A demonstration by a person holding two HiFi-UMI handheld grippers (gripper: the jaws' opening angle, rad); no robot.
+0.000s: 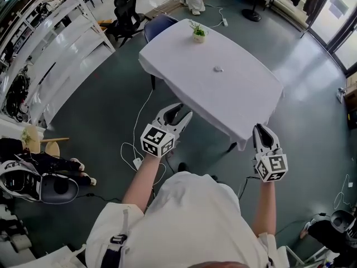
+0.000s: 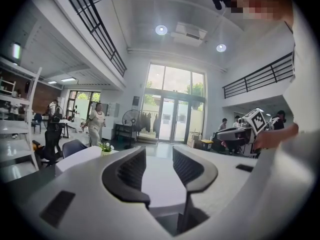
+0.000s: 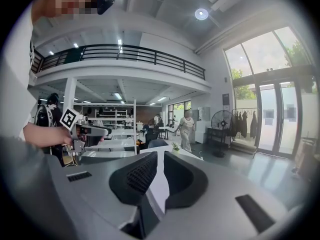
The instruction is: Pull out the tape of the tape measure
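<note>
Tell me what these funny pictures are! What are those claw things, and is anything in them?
A person holds two claw tools called grippers. The head view comes from a camera on the person's head, looking down. The other two views come from little cameras riding on each gripper, looking along its jaws. The left gripper is opening its jaws and nothing is between them. The right gripper has only a thin gap, also empty. Ahead stands a white table with a small potted plant and a small round thing, too tiny to name.
</note>
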